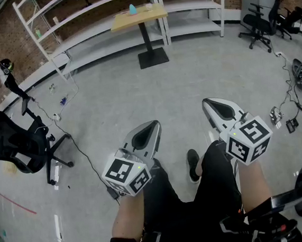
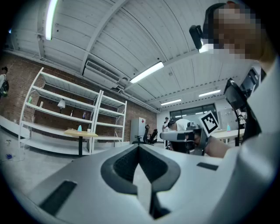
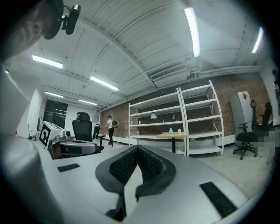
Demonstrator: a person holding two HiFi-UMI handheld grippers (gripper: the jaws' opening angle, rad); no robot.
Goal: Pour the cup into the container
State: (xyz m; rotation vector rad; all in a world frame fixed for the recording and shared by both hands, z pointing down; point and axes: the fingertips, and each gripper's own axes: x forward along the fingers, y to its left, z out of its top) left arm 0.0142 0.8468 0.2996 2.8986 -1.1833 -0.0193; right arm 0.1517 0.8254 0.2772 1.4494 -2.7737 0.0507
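Note:
A small wooden table (image 1: 138,17) stands far ahead by the shelves. On it sit a teal cup-like object (image 1: 133,9) and a small white container (image 1: 149,7). Both show tiny in the right gripper view, teal object (image 3: 170,130) and white container (image 3: 179,130), and the teal object (image 2: 79,128) shows in the left gripper view. My left gripper (image 1: 150,126) and right gripper (image 1: 209,102) hover level above the person's legs, far from the table. Both are shut with nothing between the jaws, as the left gripper (image 2: 139,146) and right gripper (image 3: 138,148) show in their own views.
White shelving (image 1: 93,22) lines the brick back wall. A black office chair (image 1: 15,144) stands at the left, and more chairs (image 1: 261,24) at the back right. Cables (image 1: 60,121) trail over the grey floor. A person (image 1: 3,73) stands at far left.

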